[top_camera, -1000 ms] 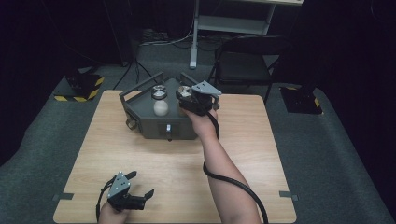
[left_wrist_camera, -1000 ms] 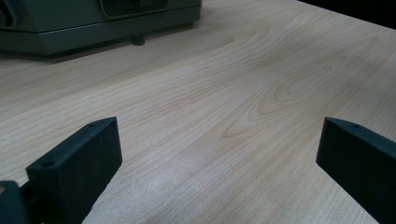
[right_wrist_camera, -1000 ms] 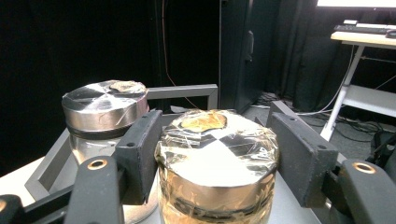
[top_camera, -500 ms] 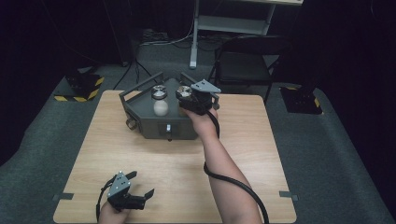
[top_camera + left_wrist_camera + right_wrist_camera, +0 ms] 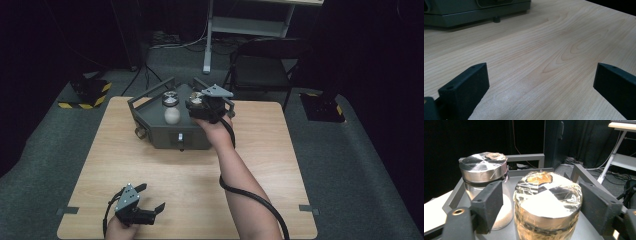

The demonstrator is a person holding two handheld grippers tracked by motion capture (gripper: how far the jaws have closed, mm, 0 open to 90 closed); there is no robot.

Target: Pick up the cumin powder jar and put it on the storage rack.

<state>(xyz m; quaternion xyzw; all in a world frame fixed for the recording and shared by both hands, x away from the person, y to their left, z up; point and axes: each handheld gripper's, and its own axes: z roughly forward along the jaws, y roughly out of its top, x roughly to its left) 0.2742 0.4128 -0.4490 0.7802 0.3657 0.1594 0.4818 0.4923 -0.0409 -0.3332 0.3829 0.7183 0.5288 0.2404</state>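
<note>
From the high view we see the whole table [image 5: 270, 165] with a grey tray [image 5: 172, 132] at its far edge, the right gripper [image 5: 196, 103] over the tray and the left gripper [image 5: 150, 199] low at the near left corner.

The right gripper view gives what the high view cannot: a foil-wrapped jar [image 5: 547, 202] stands between the jaws, which have just been opening. We see a gap on each side, so the pads are off it. Just beside it, toward the left of that view, stands a second jar with a steel lid [image 5: 484, 170] and white powder inside.

The left gripper view shows bare wood between widely parted jaws, nothing held, with the tray's base at the top.

Count: two jars, one tray, two grippers.
</note>
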